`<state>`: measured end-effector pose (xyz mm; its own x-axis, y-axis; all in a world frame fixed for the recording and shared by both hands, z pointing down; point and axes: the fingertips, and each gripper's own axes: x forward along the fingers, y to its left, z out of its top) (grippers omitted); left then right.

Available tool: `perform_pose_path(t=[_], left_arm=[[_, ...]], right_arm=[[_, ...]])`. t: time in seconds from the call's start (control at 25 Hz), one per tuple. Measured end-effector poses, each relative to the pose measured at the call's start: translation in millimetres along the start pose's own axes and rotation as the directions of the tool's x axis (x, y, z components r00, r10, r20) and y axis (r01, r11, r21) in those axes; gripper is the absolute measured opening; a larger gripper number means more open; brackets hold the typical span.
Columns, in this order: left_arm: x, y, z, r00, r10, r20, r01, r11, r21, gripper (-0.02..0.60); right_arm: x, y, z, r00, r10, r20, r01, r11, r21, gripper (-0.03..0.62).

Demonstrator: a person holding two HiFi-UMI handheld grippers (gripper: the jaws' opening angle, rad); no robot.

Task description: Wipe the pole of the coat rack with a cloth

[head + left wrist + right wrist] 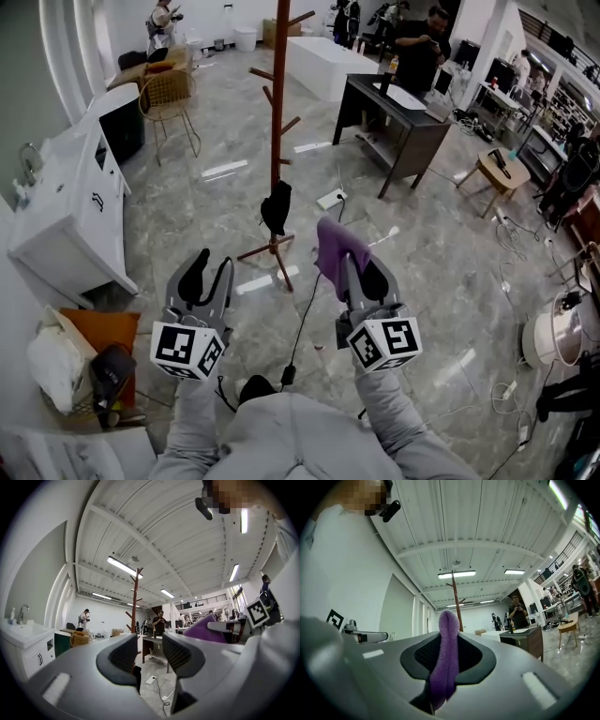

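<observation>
We are holding the right gripper [449, 654] clamped on a purple fuzzy cloth [446, 639]. Its folded edge is standing up between the two dark ribbed pads and poking out past their tips. We are holding the left gripper [151, 654] just to the left of the right one, its jaws standing a moderate way apart with nothing gripped. Only grey marbled floor [441, 244] and a thin black cable [302, 323] are showing through the gap.

Both grippers are pointing forward at the tall reddish-brown wooden coat rack [277, 112]. It is standing ahead of them, roughly on the line between the two, and well apart from both, so the cloth is hanging clear of the pole. A black garment [276, 208] is hanging low on the pole, above the splayed feet.

A flat white power strip [330, 199] is lying on the floor beyond the rack's base, off to the right. Farther ahead of the right gripper, a dark wooden desk [403, 122] is standing with a person in a dark top [420, 47] behind it. A white sink cabinet [70, 220] is sitting out to the left of the left gripper.
</observation>
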<state>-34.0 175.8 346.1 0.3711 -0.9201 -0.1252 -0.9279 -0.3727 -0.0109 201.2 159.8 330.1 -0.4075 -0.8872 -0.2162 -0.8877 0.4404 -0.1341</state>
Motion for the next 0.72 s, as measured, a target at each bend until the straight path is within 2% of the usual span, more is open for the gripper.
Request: perform_pose_path(t=[0.2, 0.36, 0.72], left_arm=[[12.4, 7.8, -5.4, 1.0, -0.01, -0.006, 0.01, 1.0, 0.002, 0.17], [42.0, 19.8, -6.4, 0.999, -0.034, -0.009, 0.034, 0.999, 0.015, 0.17], [133.8, 96.4, -19.4, 0.994, -0.106, -0.012, 0.106, 0.994, 0.007, 0.17]], right_arm=[[13.1, -2.1, -7.9, 1.0, 0.0, -0.005, 0.0, 1.0, 0.004, 0.066], [37.0, -11.9, -12.5, 1.0, -0.019, -0.007, 0.019, 1.0, 0.003, 0.066], [145.2, -15.5, -35.7, 0.998, -0.06, -0.015, 0.059, 0.998, -0.011, 0.066]])
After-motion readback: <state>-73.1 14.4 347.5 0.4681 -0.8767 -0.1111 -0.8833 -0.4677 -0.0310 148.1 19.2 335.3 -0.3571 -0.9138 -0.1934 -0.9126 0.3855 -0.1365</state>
